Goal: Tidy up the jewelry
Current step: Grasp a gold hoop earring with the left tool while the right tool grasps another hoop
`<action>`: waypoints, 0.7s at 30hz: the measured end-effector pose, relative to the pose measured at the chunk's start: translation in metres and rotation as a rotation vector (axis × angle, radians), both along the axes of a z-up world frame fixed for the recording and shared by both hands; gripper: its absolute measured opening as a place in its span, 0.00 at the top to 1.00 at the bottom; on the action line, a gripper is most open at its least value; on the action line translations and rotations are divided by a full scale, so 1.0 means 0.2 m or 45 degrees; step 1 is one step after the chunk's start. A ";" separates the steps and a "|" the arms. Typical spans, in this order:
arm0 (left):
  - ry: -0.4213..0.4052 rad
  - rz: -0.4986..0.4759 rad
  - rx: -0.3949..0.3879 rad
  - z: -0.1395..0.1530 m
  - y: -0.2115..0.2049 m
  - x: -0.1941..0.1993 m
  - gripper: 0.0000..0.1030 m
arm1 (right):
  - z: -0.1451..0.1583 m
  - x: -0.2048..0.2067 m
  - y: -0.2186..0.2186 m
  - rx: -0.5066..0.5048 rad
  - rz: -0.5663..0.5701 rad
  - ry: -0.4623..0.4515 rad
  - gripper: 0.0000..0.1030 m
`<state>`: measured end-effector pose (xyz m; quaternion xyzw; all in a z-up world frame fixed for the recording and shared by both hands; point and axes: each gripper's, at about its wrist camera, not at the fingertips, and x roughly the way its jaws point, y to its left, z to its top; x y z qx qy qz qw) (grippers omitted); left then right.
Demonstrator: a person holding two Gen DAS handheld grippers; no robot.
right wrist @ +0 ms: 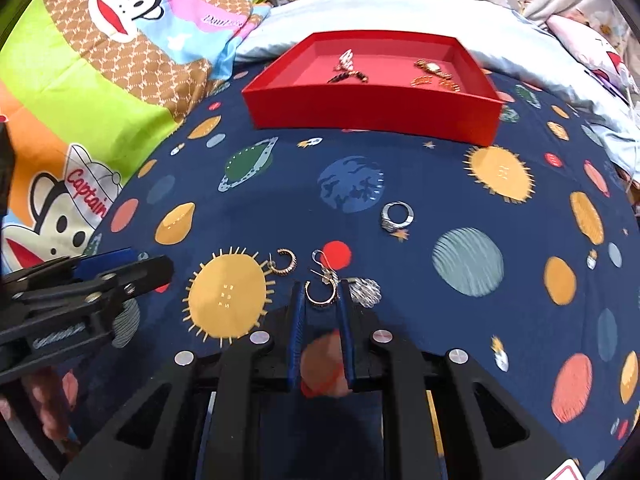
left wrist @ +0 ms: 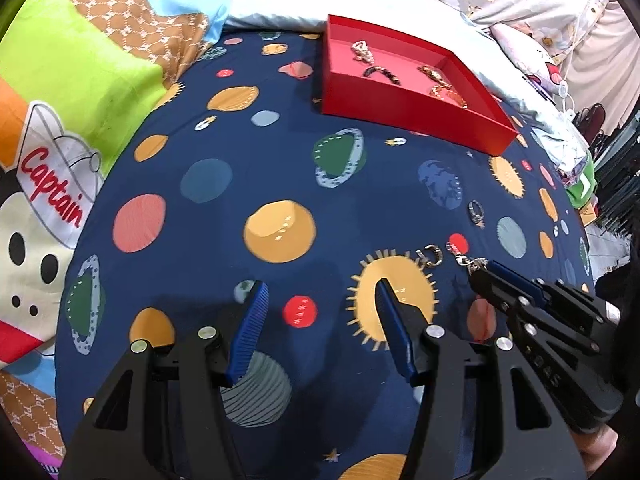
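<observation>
Gold hoop earring [right wrist: 319, 293] pinched by right hand-held gripper [right wrist: 320, 300] (left hand-held gripper [left wrist: 320, 304] open, idle), bound for red tray [right wrist: 372, 112] at 12 o'clock.

Grippers: two, left gripper [left wrist: 320, 292] at 6 o'clock in own view, right gripper [right wrist: 322, 292] likewise.
Red tray [right wrist: 372, 110]: one, 12 o'clock.
Jewelry pieces in tray: about four, exact count unclear.
Hoop earrings: two, one [right wrist: 285, 263] loose, one [right wrist: 320, 292] between right gripper's fingers.
Silver ring [right wrist: 397, 216]: one, 1 o'clock.
Silver dangle earring [right wrist: 362, 290]: one.
</observation>
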<state>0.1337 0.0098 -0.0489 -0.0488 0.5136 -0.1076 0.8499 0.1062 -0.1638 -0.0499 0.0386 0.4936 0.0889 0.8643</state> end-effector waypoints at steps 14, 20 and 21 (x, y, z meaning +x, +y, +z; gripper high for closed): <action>-0.019 -0.137 -0.006 -0.09 -0.36 0.09 0.56 | 0.09 -0.19 -0.30 0.029 -0.169 -0.020 0.85; -0.067 -0.145 0.057 -0.10 -0.42 0.10 0.69 | 0.09 -0.20 -0.36 0.046 -0.197 -0.022 0.85; -0.073 -0.149 0.067 -0.10 -0.42 0.11 0.69 | 0.08 -0.20 -0.36 0.049 -0.199 -0.023 0.85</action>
